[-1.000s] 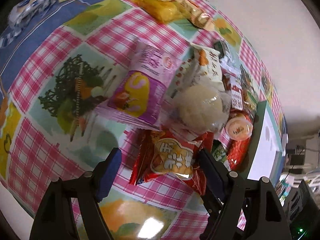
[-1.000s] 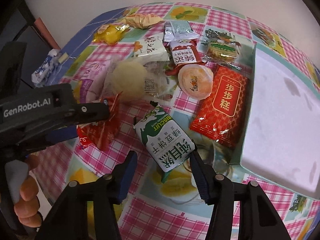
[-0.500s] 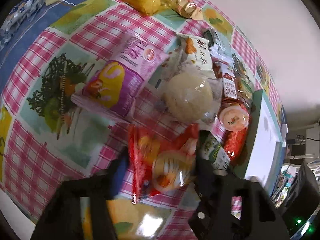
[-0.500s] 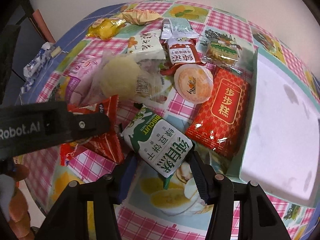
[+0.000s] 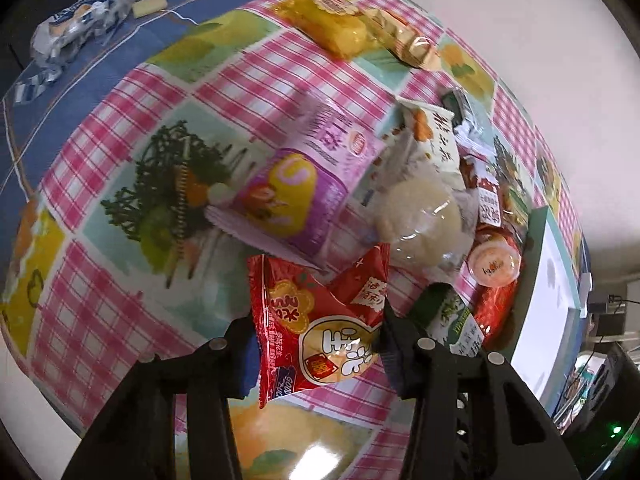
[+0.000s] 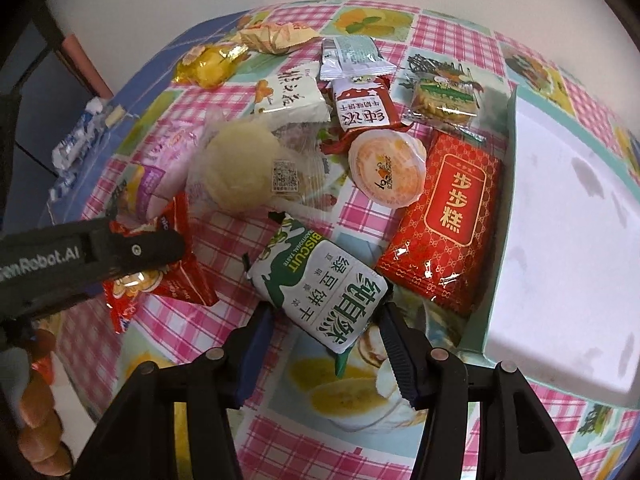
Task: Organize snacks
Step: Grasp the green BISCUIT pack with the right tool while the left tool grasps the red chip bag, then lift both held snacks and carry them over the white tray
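Left tool [image 5: 316,344] has clamped and raised the red peanut packet [image 5: 320,320]; right tool [image 6: 326,320] now pinches the green biscuit packet [image 6: 320,284] beside the white tray [image 6: 568,240].

The green and white packet [image 6: 320,280] carries the English words "BISCUIT" and "TRADITIONAL TASTE", with large Chinese characters below them. At 3 o'clock from it, the red packet [image 6: 444,220] shows "步步糕" in a gold frame. At 9 o'clock, the left gripper [image 6: 132,256] bears the white letters "enRobot.AI" on its black arm.

Right gripper [image 6: 326,322] jaws clamping green biscuit packet [image 6: 320,280]
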The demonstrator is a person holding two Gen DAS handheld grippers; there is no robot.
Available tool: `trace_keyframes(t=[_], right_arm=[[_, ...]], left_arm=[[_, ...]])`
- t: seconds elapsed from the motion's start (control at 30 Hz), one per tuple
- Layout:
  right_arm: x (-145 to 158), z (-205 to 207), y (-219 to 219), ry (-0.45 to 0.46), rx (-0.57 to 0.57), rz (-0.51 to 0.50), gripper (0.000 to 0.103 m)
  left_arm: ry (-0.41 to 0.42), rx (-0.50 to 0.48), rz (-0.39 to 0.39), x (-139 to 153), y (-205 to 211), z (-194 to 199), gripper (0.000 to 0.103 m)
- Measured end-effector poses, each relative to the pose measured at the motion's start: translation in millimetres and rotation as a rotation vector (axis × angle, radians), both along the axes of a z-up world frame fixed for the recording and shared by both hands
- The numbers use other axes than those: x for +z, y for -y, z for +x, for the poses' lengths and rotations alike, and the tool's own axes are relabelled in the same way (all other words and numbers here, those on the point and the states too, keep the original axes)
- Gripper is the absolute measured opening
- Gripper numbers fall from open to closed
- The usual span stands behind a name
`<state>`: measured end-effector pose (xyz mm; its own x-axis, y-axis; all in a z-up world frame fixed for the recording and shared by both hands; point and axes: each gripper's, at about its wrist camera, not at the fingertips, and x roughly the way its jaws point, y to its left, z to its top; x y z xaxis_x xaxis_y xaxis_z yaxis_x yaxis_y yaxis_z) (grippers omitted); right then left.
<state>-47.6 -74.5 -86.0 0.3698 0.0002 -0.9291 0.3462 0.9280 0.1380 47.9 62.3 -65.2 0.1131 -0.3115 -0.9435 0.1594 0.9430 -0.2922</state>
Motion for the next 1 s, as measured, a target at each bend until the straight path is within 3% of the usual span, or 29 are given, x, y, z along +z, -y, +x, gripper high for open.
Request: trace_keyframes(t=[0.2,0.47,0.67,1.0], right_arm=[[7.3,-5.3,12.6,0.056,-0.08,0.108,0.067],[10.8,0.7,20.9,0.058,-0.231,0.14,0.068],[7.5,16.7,12.3,0.021,-0.267,0.064,0.069],[0.0,26.3,-15.8,-0.054,-0.167,-0.118,0.074]], left_arm=[[0.029,-0.002,0.022,4.6,-14.2,-0.4,0.051],[0.037,-0.008,0.017,-1.9,-9.7,7.7,0.051],[0.041,-0.008,0.008,2.9,-20.3,3.2,0.051],[0.04,0.0,-0.001,3.6,-24.5,4.0,0.051]])
